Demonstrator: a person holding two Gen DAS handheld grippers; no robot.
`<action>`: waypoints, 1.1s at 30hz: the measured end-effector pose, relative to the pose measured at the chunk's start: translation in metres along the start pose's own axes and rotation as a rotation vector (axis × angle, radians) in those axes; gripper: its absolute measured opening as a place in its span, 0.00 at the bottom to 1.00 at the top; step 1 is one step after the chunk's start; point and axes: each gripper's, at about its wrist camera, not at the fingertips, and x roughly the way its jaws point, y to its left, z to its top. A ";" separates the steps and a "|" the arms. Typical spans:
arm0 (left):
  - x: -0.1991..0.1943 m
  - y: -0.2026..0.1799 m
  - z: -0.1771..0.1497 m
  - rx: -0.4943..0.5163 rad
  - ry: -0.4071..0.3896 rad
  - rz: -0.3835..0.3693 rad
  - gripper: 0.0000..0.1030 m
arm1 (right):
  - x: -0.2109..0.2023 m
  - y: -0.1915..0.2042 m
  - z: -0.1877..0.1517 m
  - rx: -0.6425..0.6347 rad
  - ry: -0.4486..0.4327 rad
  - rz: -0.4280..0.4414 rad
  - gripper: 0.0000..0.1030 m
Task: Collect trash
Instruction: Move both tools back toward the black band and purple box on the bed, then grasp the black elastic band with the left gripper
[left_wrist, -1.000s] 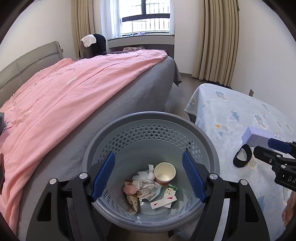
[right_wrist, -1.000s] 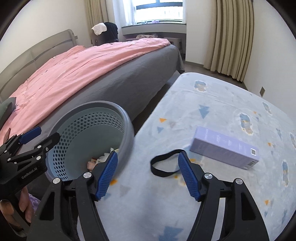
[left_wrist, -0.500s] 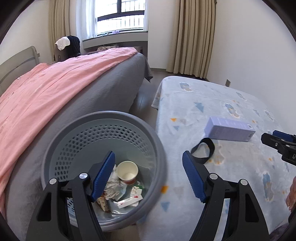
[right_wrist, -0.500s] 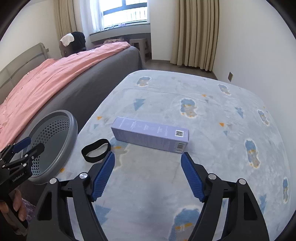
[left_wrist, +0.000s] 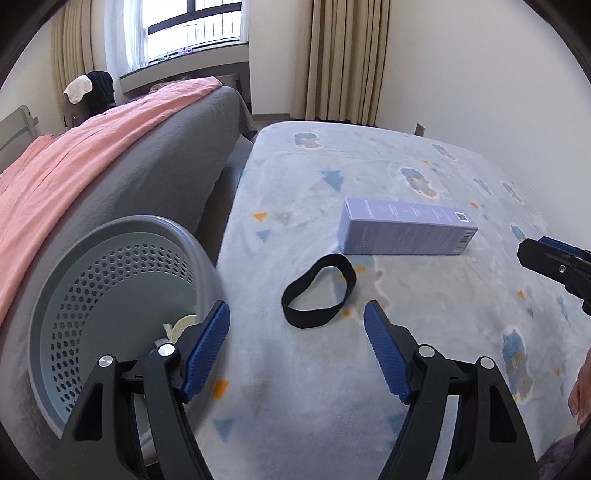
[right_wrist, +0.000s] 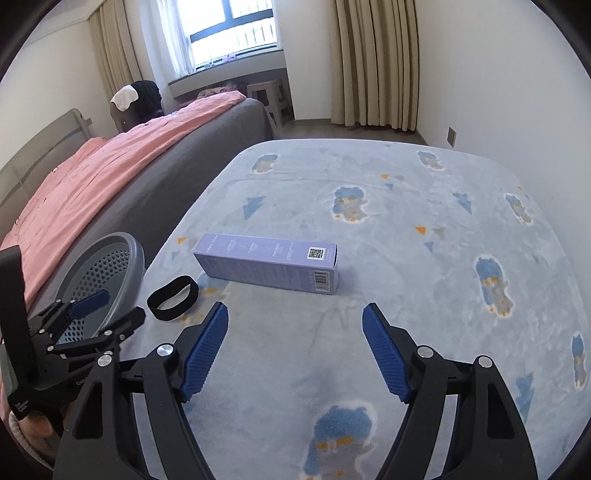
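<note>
left wrist view now looks past the round grey perforated plastic bin (left_wrist: 110, 295) and onto the pale blue fleece blanket with cloud and triangle prints (left_wrist: 369, 387); a second ago it looked straight down into the bin at the paper cup and crumpled wrappers. that swing away from the bin suggests the last drop is done and the search for the next piece of trash has begun. only a sliver of a cup rim (left_wrist: 184, 323) shows inside the bin now.

the left gripper (left_wrist: 296, 336) is spread wide with nothing between its blue pads, and the flat black elastic loop (left_wrist: 319, 291) lies on the blanket just ahead of it, a short way from the bin's rim. the long lavender cardboard box (left_wrist: 402, 232) lies on its side just beyond the loop, not touching it.

right wrist view has turned the same way: a second ago the loop sat between its fingers and the bin filled the left of the frame, whereas now the right gripper (right_wrist: 295, 338) faces the lavender box (right_wrist: 269, 267) squarely, with the loop (right_wrist: 173, 297) off to its left. its jaws are also wide apart and empty. both items have stayed where they lay; each gripper seems lined up on its own target, loop for left, box for right.
</note>
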 end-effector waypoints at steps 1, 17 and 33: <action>0.003 -0.003 0.000 0.006 0.007 -0.004 0.70 | 0.000 -0.001 0.000 0.003 -0.001 0.006 0.72; 0.055 -0.022 0.010 0.033 0.103 0.010 0.70 | -0.012 -0.010 0.010 0.063 -0.030 0.101 0.73; 0.063 -0.024 0.016 0.038 0.105 -0.013 0.13 | -0.006 -0.007 0.010 0.064 -0.013 0.099 0.73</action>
